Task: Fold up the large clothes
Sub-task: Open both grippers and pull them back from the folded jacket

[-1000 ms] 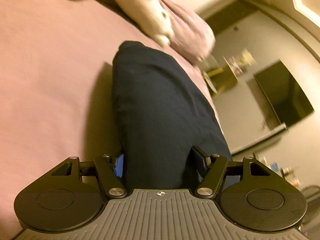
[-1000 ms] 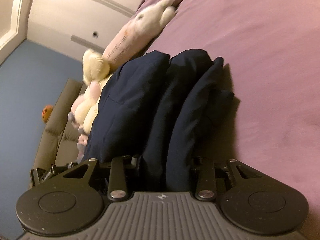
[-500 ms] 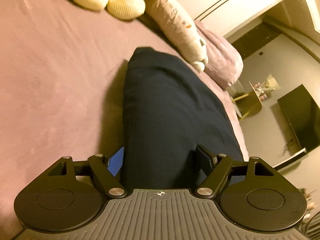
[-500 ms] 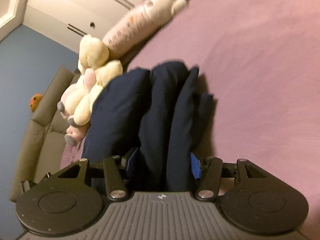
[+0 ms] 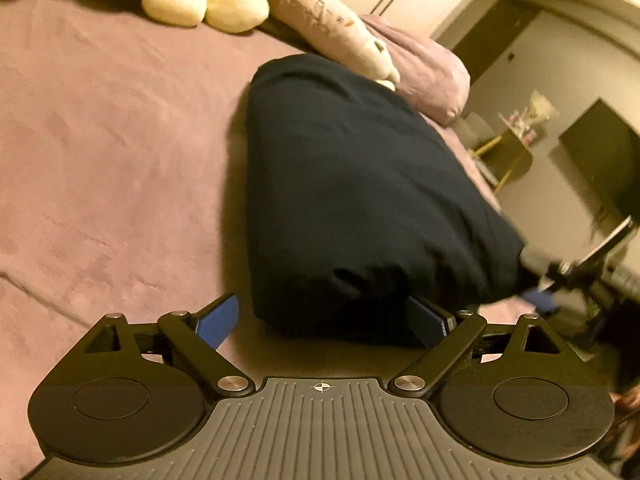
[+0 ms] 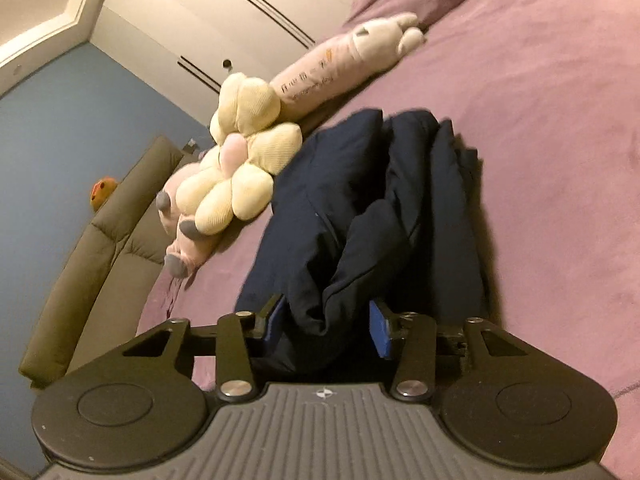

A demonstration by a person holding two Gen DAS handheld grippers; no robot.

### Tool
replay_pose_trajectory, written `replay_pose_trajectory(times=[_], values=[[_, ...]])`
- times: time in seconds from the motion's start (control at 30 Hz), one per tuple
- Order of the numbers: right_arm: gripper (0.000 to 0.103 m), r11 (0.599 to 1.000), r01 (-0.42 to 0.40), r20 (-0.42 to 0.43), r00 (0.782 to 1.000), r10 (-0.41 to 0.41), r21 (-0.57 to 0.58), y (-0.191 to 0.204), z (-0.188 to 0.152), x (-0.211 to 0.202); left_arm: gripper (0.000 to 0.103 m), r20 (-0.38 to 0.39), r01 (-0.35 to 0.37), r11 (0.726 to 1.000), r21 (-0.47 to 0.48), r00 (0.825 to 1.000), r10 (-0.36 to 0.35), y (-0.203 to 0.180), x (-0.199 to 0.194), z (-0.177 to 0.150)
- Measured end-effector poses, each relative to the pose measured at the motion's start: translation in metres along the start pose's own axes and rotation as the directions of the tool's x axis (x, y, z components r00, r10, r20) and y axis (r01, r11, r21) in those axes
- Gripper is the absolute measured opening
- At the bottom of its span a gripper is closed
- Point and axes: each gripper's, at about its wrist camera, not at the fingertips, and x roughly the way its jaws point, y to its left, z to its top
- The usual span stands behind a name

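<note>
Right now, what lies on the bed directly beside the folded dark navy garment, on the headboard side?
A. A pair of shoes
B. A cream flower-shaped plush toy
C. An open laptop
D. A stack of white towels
B: in the right wrist view a cream flower-shaped plush toy sits against the edge of the folded navy garment on the purple bed cover.

Left gripper jaws are opening: a second ago both pads pressed the folded navy garment, now the left pad stands clear of it on the bedsheet. Right gripper widened, now closing again around the garment's edge. Both cameras sit farther back.
</note>
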Motion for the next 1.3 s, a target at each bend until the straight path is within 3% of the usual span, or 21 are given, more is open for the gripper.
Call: replay_pose_trajectory(times=[0.13,0.2,0.27,0.33,0.43,0.57,0.73,0.83,0.87,0.9,1.0,1.17,1.3], values=[[0.037,0.989,0.106,-0.02,0.994,-0.108,-0.1,0.016,-0.005,0.005,0.094,-0.017,-0.055,0.998,0.016,0.998,0.055,-0.003,0.007,-0.005],[0.035,0.97,0.199,-0.037,0.978,-0.206,-0.141,0.012,-0.013,0.018,0.094,-0.023,-0.076,0.997,0.01,0.997,0.076,0.0,0.01,-0.008],[0.035,0.965,0.243,-0.065,0.966,-0.25,-0.102,-0.003,-0.019,0.03,0.095,-0.039,-0.105,0.994,0.023,0.994,0.106,-0.001,0.016,-0.008],[0.035,0.966,0.25,-0.076,0.964,-0.255,-0.065,-0.016,-0.021,0.035,0.095,-0.038,-0.152,0.986,0.062,0.987,0.154,-0.005,0.021,-0.009],[0.035,0.958,0.267,-0.062,0.96,-0.274,-0.103,-0.016,-0.024,0.037,0.096,-0.049,-0.262,0.963,0.061,0.963,0.265,-0.002,0.028,-0.01],[0.036,0.948,0.287,-0.056,0.953,-0.296,-0.134,-0.011,-0.021,0.042,0.094,-0.091,-0.225,0.972,-0.068,0.972,0.219,0.006,0.026,-0.008],[0.038,0.924,0.332,-0.038,0.938,-0.345,-0.192,-0.005,-0.009,0.05,0.095,-0.036,-0.288,0.956,0.053,0.956,0.29,-0.016,0.021,-0.012],[0.05,0.916,0.353,-0.038,0.93,-0.366,-0.191,-0.002,-0.01,0.045,0.096,-0.027,-0.265,0.964,0.028,0.964,0.265,-0.02,0.006,-0.017],[0.064,0.904,0.373,-0.024,0.922,-0.386,-0.207,0.001,-0.013,0.04,0.097,-0.022,-0.262,0.965,0.023,0.965,0.262,-0.021,-0.002,-0.019],[0.07,0.89,0.399,-0.009,0.912,-0.411,-0.222,0.005,-0.018,0.033,0.098,-0.015,-0.262,0.965,0.027,0.965,0.263,-0.023,-0.007,-0.021],[0.071,0.883,0.406,-0.027,0.906,-0.423,-0.235,0.015,-0.037,0.011,0.102,0.002,-0.291,0.954,0.066,0.957,0.291,-0.034,-0.027,-0.029],[0.082,0.842,0.47,-0.064,0.863,-0.502,-0.264,0.034,-0.061,-0.007,0.103,0.021,-0.414,0.897,0.155,0.909,0.416,-0.061,-0.043,-0.032],[0.087,0.808,0.503,-0.058,0.837,-0.543,-0.309,0.06,-0.061,-0.009,0.103,0.047,-0.469,0.861,0.197,0.882,0.469,-0.073,-0.052,-0.028]])
